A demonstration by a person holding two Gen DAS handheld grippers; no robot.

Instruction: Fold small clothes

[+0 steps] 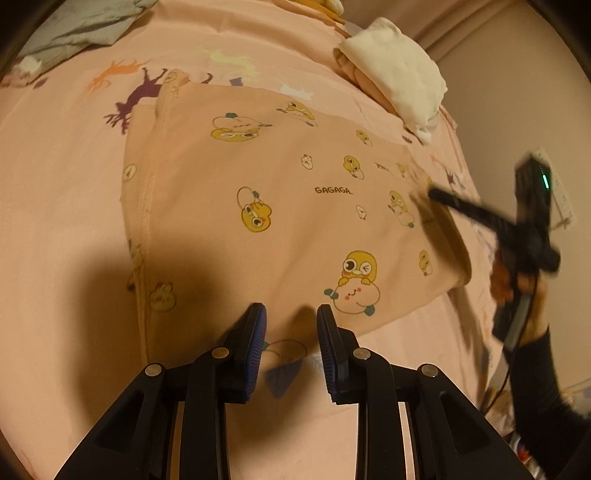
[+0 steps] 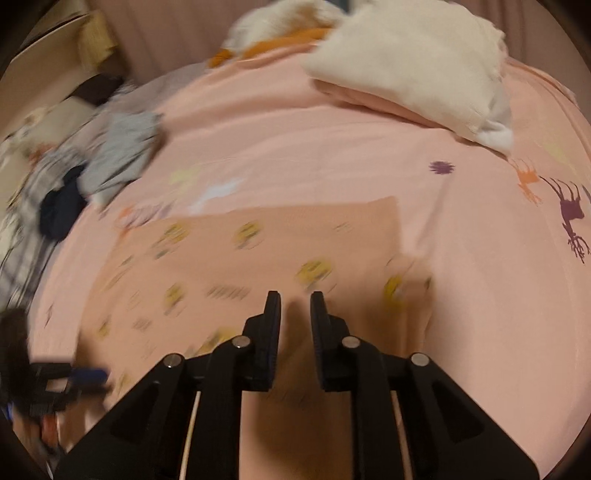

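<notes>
A small peach garment (image 1: 280,199) printed with yellow cartoon figures and the word GAGAGA lies flat on the pink bed sheet (image 1: 66,192). In the left wrist view my left gripper (image 1: 291,314) hovers over the garment's near edge, jaws apart with nothing between them. My right gripper (image 1: 434,195), held by a hand in a dark sleeve, reaches the garment's right edge and looks blurred there. In the right wrist view the right gripper (image 2: 295,297) stands open above the same garment (image 2: 258,258), nothing pinched. The left gripper (image 2: 86,376) shows blurred at the lower left.
A stack of folded white and pink cloth (image 1: 399,70) (image 2: 413,62) sits at the far side of the bed. Grey and dark loose clothes (image 2: 110,155) are heaped at the left, and a grey garment (image 1: 81,26) lies at the top left. The bed's edge drops off on the right.
</notes>
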